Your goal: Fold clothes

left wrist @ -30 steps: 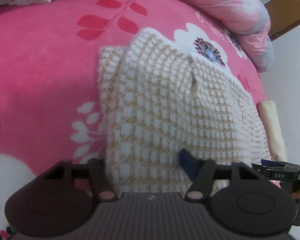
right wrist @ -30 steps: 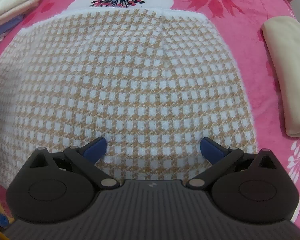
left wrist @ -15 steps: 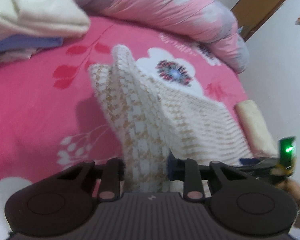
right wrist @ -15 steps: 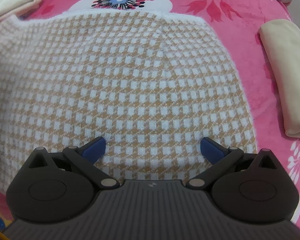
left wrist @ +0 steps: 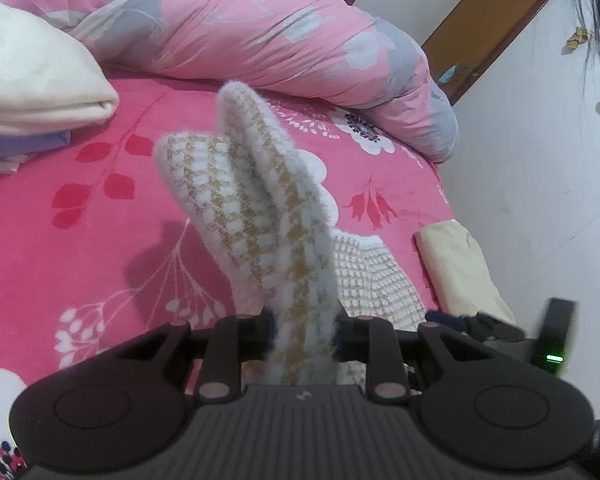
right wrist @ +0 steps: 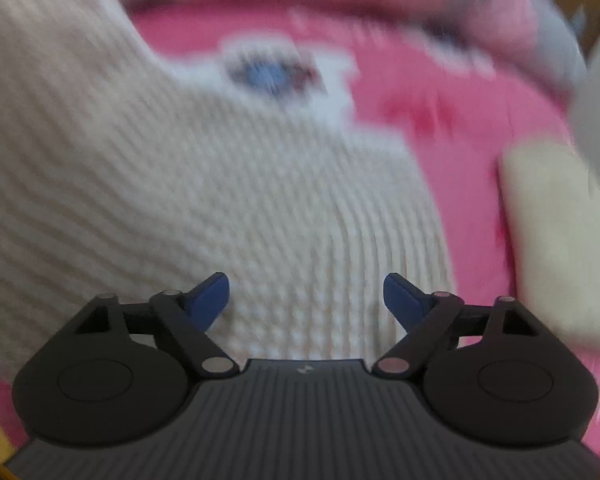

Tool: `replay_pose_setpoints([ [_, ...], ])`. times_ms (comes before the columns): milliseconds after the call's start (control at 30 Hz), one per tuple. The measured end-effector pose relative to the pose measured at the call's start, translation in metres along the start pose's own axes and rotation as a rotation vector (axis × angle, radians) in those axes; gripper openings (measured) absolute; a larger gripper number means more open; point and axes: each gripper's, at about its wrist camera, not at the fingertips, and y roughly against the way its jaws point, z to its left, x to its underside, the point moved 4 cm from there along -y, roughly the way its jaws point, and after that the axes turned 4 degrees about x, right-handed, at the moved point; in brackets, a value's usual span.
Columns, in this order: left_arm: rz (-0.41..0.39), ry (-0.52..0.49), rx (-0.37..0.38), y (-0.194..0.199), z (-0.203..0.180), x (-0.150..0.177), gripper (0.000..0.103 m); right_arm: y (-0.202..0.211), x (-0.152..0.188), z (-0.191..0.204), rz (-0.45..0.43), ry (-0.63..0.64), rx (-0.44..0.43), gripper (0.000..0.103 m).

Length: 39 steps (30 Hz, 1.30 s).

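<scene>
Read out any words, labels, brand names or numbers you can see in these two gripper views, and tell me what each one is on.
No readable words or numbers in either view.
Left gripper body: a small pale logo mark, a symbol, not letters.
Right gripper body: the same small mark, blurred.
Other gripper's housing at the left view's right edge: a lit green indicator light, no text.
Pink floral bedspread and checked knit sweater: patterns only.
</scene>
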Motion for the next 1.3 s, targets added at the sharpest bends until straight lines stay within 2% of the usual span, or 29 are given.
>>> replay_pose_setpoints([
  [33, 0.000, -0.003, -0.002, 0.000, -0.002, 0.000, 0.025, 0.008, -0.005, 0.007, -0.033, 0.026, -0.067, 0.080],
  [100, -0.006, -0.008, 0.002, 0.002, -0.008, -0.001, 0.025, 0.005, -0.006, 0.023, -0.028, 0.074, -0.164, 0.073],
  [167, 0.002, -0.014, 0.016, 0.001, -0.018, -0.001, 0.024, -0.028, 0.008, 0.039, 0.087, 0.125, -0.190, 0.069],
  [233, 0.023, -0.037, 0.020, -0.005, -0.033, 0.006, 0.024, -0.060, 0.022, 0.035, 0.127, 0.029, -0.230, 0.080],
  [267, 0.024, -0.055, 0.027, -0.007, -0.040, 0.008, 0.024, -0.067, 0.024, 0.031, 0.121, -0.005, -0.249, 0.081],
  [367, 0.036, -0.086, 0.042, -0.016, -0.062, 0.008, 0.024, -0.065, 0.022, 0.031, 0.115, 0.001, -0.248, 0.081],
  [567, 0.071, -0.117, 0.007, -0.039, -0.100, 0.005, 0.024, -0.066, 0.021, 0.025, 0.087, -0.004, -0.274, 0.082],
  [633, 0.086, -0.119, -0.013, -0.051, -0.115, 0.004, 0.024, -0.054, 0.024, 0.011, 0.068, -0.030, -0.289, 0.081],
  [800, 0.140, -0.124, -0.071, -0.103, -0.156, 0.011, 0.026, -0.017, 0.047, -0.061, 0.025, -0.225, -0.277, 0.081],
  [900, 0.172, -0.145, -0.092, -0.142, -0.175, 0.027, 0.027, -0.006, 0.074, -0.117, 0.045, -0.414, -0.257, 0.081],
  [1067, 0.247, -0.242, -0.135, -0.207, -0.194, 0.067, 0.042, -0.002, 0.116, -0.188, 0.053, -0.744, -0.283, 0.081],
  [1100, 0.257, -0.248, -0.131, -0.214, -0.195, 0.073, 0.045, -0.002, 0.121, -0.196, 0.051, -0.784, -0.291, 0.081],
  [1167, 0.258, -0.255, -0.095, -0.216, -0.201, 0.076, 0.062, 0.000, 0.129, -0.206, 0.048, -0.830, -0.300, 0.081],
  [1300, 0.275, -0.186, 0.024, -0.210, -0.200, 0.073, 0.067, 0.004, 0.137, -0.212, 0.027, -0.893, -0.363, 0.081],
])
